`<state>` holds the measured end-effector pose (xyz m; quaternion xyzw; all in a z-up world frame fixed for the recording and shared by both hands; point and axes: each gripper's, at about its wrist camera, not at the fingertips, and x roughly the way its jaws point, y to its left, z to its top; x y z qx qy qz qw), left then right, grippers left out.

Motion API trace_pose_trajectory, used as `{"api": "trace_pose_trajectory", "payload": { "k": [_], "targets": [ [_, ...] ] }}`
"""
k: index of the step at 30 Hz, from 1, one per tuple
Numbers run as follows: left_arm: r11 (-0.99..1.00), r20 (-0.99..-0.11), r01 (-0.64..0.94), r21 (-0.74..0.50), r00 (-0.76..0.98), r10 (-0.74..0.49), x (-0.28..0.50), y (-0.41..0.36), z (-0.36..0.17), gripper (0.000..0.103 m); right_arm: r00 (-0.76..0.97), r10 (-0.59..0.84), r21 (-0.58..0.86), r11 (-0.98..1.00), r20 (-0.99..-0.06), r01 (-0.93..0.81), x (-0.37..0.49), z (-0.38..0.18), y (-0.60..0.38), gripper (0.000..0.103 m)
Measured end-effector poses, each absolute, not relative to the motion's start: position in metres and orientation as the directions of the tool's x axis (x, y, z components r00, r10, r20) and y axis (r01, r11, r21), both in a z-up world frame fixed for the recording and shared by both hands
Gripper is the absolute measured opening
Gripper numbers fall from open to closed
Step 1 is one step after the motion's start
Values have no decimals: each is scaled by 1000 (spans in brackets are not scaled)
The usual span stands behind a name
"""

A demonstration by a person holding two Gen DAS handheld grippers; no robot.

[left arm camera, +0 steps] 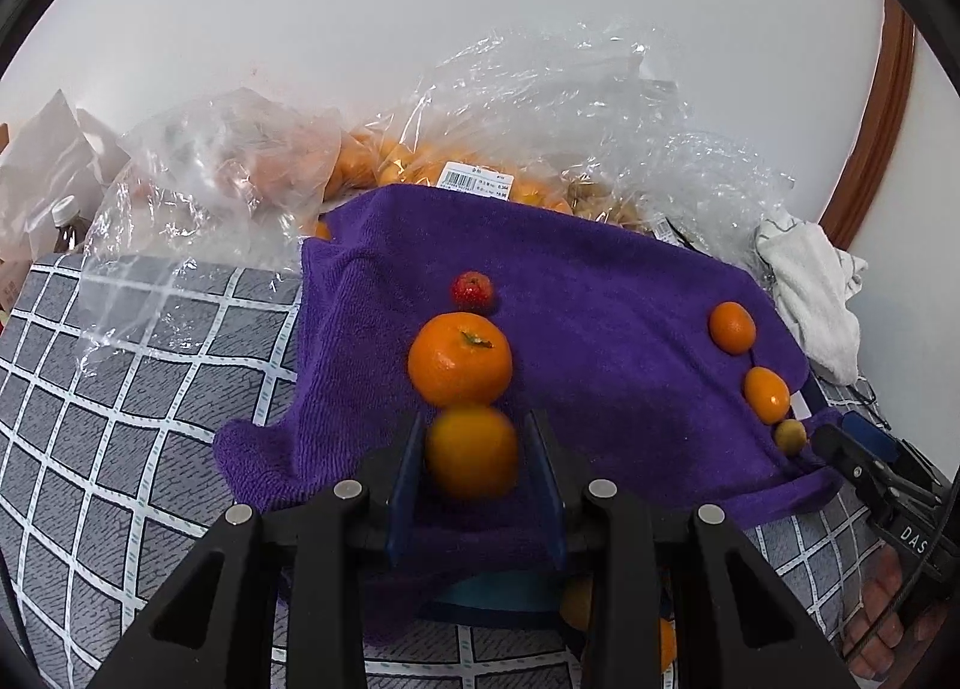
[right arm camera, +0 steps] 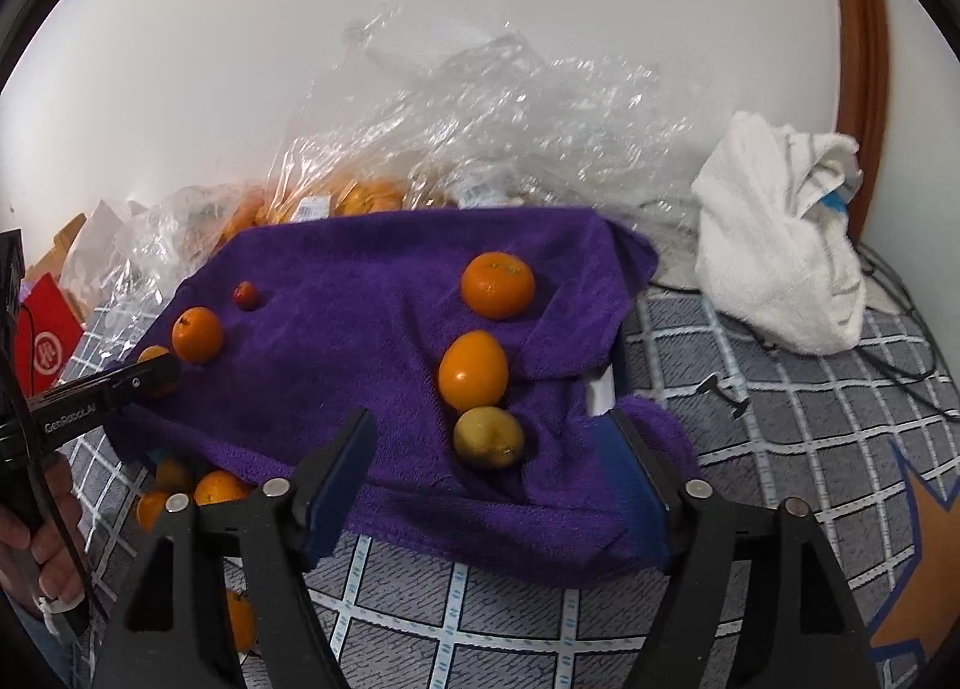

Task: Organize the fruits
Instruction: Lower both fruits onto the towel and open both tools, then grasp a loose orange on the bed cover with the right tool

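Note:
A purple towel (left arm camera: 600, 299) (right arm camera: 360, 281) carries two rows of fruit. My left gripper (left arm camera: 474, 449) is shut on a smooth orange (left arm camera: 471, 452) at the near end of one row, behind it a mandarin (left arm camera: 460, 359) and a small red fruit (left arm camera: 472, 290). My right gripper (right arm camera: 486, 419) stands open, its fingers wide on either side of a yellowish fruit (right arm camera: 489, 437) without touching it. Beyond that fruit lie an oval orange (right arm camera: 473, 370) and a mandarin (right arm camera: 498, 284). The right wrist view shows the left gripper (right arm camera: 150, 374) at the towel's left edge.
Clear plastic bags of oranges (left arm camera: 420, 161) are piled against the wall behind the towel. A white cloth (right arm camera: 780, 245) lies to the right on the grey checked cover (right arm camera: 780, 389). Loose oranges (right arm camera: 204, 488) sit under the towel's near left edge. A red box (right arm camera: 48, 341) stands far left.

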<state>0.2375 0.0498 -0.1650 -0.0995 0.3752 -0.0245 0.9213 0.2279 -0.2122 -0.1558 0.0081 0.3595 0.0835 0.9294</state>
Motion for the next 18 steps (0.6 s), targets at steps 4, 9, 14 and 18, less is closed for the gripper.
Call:
{"api": "trace_pose_trajectory", "payload": {
  "k": [4, 9, 14, 18],
  "targets": [
    [973, -669, -18, -230, 729, -145, 234, 52, -162, 46, 759, 124, 78, 992, -639, -97, 227, -152, -222, 78],
    [967, -631, -8, -255, 759, -161, 228, 53, -155, 50, 788, 102, 100, 994, -607, -52, 221, -147, -235, 78],
    [964, -605, -20, -264, 782, -149, 225, 54, -152, 50, 814, 60, 85, 996, -577, -14, 216, -142, -240, 78],
    [965, -590, -29, -260, 796, -135, 224, 57, -150, 50, 816, 59, 89, 996, -574, -10, 215, -140, -242, 78]
  ]
}}
